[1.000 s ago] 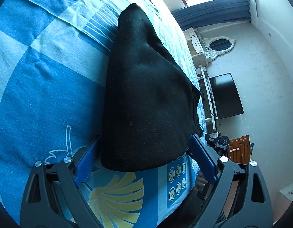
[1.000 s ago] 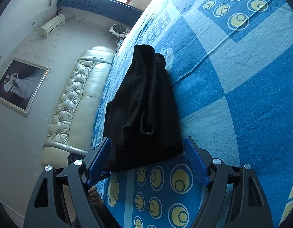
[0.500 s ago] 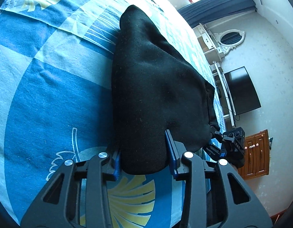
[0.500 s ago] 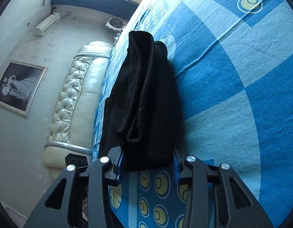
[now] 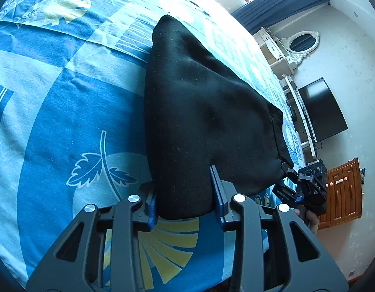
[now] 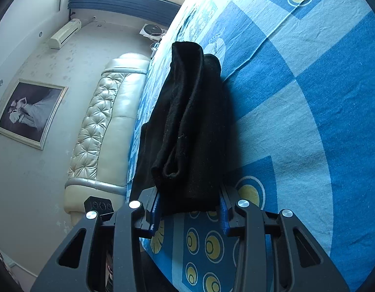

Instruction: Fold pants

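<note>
Okay, you are pinching the black pants (image 5: pixel 202 112) with both grippers at once. Your left gripper (image 5: pixel 185 194) is clamping one near corner of the garment, its blue pads (image 5: pixel 218 194) pressing in on the cloth from both sides. Your right gripper (image 6: pixel 188 204) is doing the same on the other near corner, with the bunched fabric sitting between its blue pads (image 6: pixel 155 206).

The pants are lying folded on the blue patterned bedspread (image 5: pixel 65 112), running from the near edge of the bed toward the far side. In the left wrist view the cloth is fanning out wide at the near end and narrowing to a rounded tip at the far end. In the right wrist view the pants (image 6: pixel 187 126) are showing layered folds, with an open hem curling just beyond the pads. The bedspread (image 6: pixel 309 97) is spreading to the right of the garment there.

In the left wrist view your right gripper (image 5: pixel 306 182) is showing at the right near edge of the pants, touching the cloth.

Off the bed, a cream tufted headboard (image 6: pixel 102 131) is standing to the left in the right wrist view, with a framed picture (image 6: pixel 29 112) and an air conditioner (image 6: pixel 64 34) on the wall. In the left wrist view a dark television (image 5: pixel 321 109), an oval mirror (image 5: pixel 302 42) and a wooden cabinet (image 5: pixel 343 192) are sitting to the right.
</note>
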Demonstrator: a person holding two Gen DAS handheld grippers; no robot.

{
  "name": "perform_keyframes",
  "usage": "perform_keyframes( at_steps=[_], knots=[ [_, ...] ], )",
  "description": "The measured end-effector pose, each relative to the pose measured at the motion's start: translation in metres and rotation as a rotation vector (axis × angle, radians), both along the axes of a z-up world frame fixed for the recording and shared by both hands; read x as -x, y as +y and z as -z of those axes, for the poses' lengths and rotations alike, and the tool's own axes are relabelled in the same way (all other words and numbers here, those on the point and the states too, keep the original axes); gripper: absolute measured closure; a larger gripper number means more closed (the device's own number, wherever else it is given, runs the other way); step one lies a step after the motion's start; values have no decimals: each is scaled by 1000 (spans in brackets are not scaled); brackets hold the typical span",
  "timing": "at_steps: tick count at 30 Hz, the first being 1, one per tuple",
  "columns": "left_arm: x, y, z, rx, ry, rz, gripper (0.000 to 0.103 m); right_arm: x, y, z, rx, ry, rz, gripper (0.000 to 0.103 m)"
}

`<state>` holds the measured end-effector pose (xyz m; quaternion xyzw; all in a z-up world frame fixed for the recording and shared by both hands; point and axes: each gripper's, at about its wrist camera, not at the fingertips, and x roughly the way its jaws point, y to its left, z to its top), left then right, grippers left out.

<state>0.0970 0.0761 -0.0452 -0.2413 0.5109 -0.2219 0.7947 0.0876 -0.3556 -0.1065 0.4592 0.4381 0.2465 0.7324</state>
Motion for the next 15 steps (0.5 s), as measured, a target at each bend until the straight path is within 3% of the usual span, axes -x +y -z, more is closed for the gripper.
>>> perform_keyframes(
  at_steps=[15],
  knots=[
    [35, -4, -2, -28, -22, 3, 69, 47, -2, 8, -14, 45, -5, 65]
  ],
)
